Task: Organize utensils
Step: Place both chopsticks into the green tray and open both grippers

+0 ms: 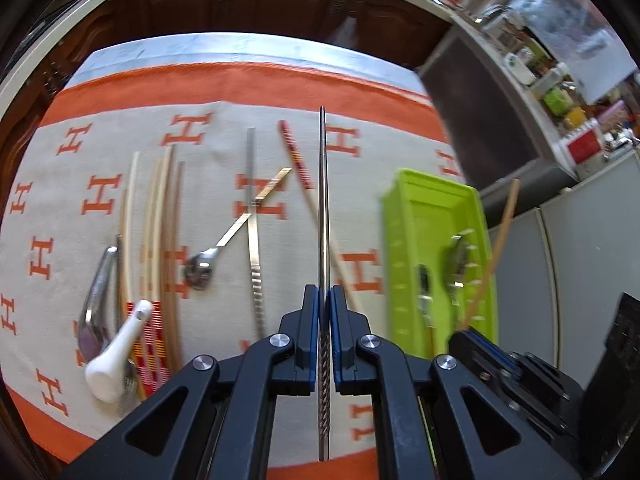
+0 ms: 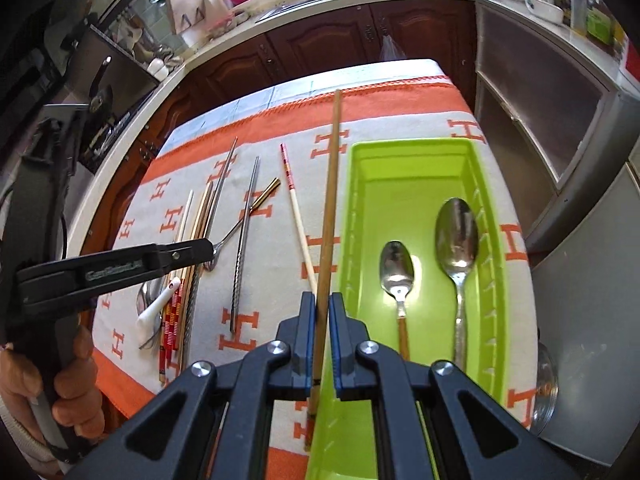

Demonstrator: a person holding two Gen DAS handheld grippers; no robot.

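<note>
Left gripper point(image 1: 324, 300) clamping metal chopstick point(image 1: 323, 200)

green tray point(image 1: 436, 248) motion-blurred, its near end hidden behind the right tool point(image 1: 486, 350), countertop clutter indistinct

The left gripper point(image 1: 324, 300) points steeply down, its two blue-padded jaws pinched nearly together on a metal chopstick point(image 1: 323, 208) that runs out straight ahead between them. The right gripper point(image 2: 323, 304) tilts down likewise, jaws clamped on a wooden chopstick point(image 2: 330, 200). In the right wrist view the person's left hand point(image 2: 68, 384) wraps the left gripper's handle, fingers curled around it.
</note>
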